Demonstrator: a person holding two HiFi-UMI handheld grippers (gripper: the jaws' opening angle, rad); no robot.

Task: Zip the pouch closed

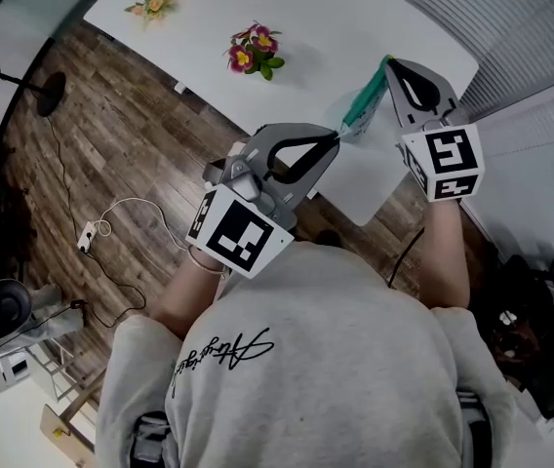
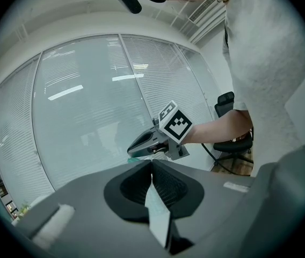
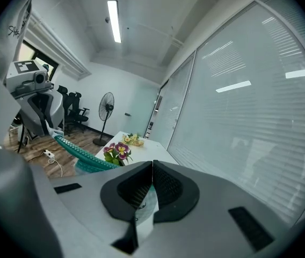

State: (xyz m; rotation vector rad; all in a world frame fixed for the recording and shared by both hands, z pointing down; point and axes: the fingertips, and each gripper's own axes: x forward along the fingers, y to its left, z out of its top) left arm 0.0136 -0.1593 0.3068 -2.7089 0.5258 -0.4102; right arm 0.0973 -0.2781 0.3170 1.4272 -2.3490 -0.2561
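In the head view the left claw [image 1: 334,136] sits at frame centre, held out nearly level from a bare forearm, its tips aimed toward the upper right. They are pinched shut on the lower end of the teal pouch [image 1: 363,107]. The pouch hangs in the air as a taut slanting strip over the near edge of the white desk [image 1: 355,18]. At the strip's upper end, right of centre, the right claw [image 1: 390,64] is closed on the pouch too, its forearm reaching up from the lower right.

The left gripper view shows its own claw [image 2: 152,163] tight on a thin pale sheet (only a sliver of teal shows past the tips). Beyond it the right claw appears side-on against glass with blinds.

The right gripper view shows that claw [image 3: 152,164] clamped on the pouch [image 3: 80,156], whose zip teeth run off to the left. It also takes in flowers [image 3: 117,150] on the desk and a standing fan [image 3: 106,102].
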